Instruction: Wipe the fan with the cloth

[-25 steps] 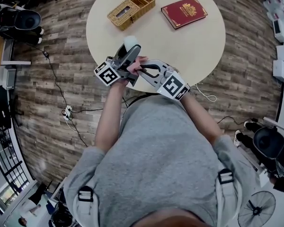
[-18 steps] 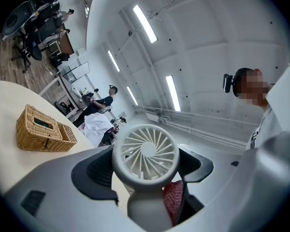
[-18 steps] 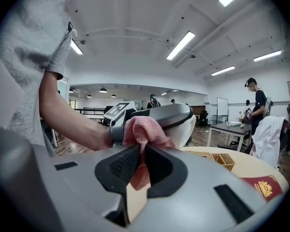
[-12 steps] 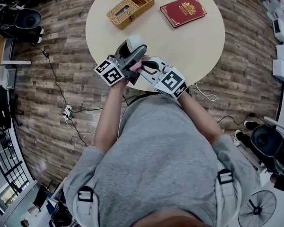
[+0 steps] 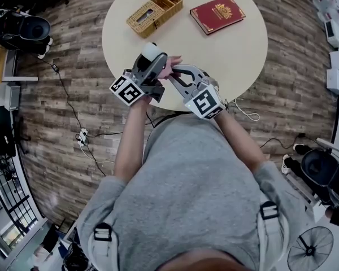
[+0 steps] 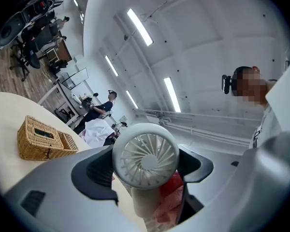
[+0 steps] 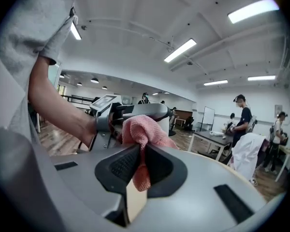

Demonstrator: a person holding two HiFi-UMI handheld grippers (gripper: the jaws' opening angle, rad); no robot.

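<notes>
One small white fan (image 6: 145, 156) sits between the jaws of the left gripper (image 6: 145, 170). Its round grille faces the camera and its handle runs down toward 6 o'clock. The jaws press against it from 9 and 3 o'clock, holding it above the surface (image 5: 237, 49). From the head view, the fan (image 5: 151, 51) shows as a pale knob at the far tip of the left gripper (image 5: 152, 61).

At 5 o'clock from the grille, just behind the handle, is the pink cloth (image 6: 169, 202). Whether it touches the handle cannot be told. The jaws of the right gripper (image 7: 137, 166) stand at a narrow gap, pinched on the cloth (image 7: 144, 134). It bunches out past their tips toward 12 o'clock, right up against the body of the left gripper beyond it.

From the head view, the right gripper (image 5: 178, 75) is at about 4 o'clock from the fan, with its tip turned toward it. Both grippers hang over the 6 o'clock edge of the round surface, each with its marker cube nearest the person.

Farther out on the surface, well apart from the grippers, a wicker basket (image 5: 155, 11) lies at 11 o'clock. A red book (image 5: 217, 14) lies at 1 o'clock.
</notes>
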